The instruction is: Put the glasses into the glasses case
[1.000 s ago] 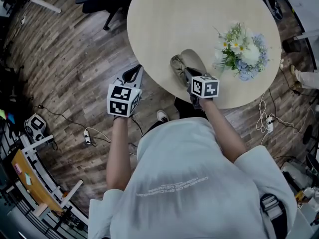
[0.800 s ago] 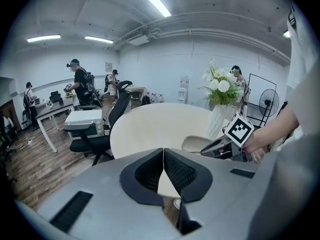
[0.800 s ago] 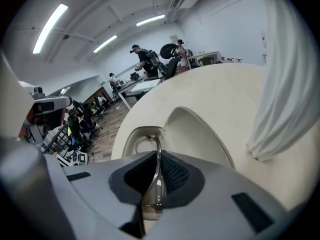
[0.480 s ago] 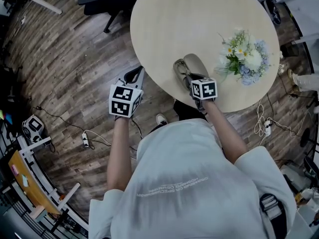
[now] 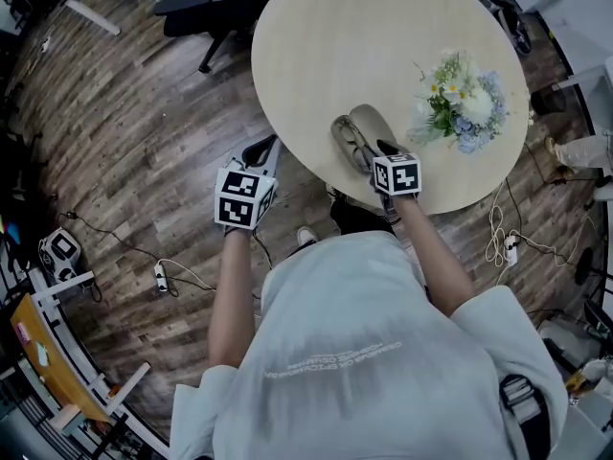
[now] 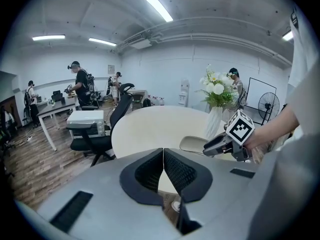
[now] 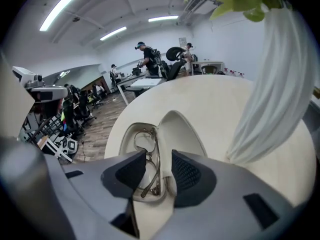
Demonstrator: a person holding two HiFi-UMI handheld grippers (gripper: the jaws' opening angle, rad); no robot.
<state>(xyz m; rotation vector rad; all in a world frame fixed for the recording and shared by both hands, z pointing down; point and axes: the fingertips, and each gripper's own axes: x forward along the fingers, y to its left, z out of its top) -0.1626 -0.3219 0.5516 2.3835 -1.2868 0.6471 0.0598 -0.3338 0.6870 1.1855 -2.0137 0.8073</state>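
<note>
Metal-framed glasses (image 7: 150, 156) lie in the open glasses case (image 7: 182, 126) on the round table (image 7: 210, 99), directly ahead of the right gripper (image 7: 159, 171), whose jaws stand apart. A white flower vase (image 7: 267, 91) rises close on its right. The left gripper (image 6: 163, 171), jaws together and empty, hangs beside the table edge.

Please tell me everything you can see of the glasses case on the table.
The glasses case is a pale beige clamshell with a smooth surface. It lies open on the round table, near the edge. Its two oval halves sit side by side. The folded glasses lie in the half that is on the left in the right gripper view, and the other half is empty. The right gripper holds its jaws apart at the case's near end; whether they touch it cannot be told.
</note>
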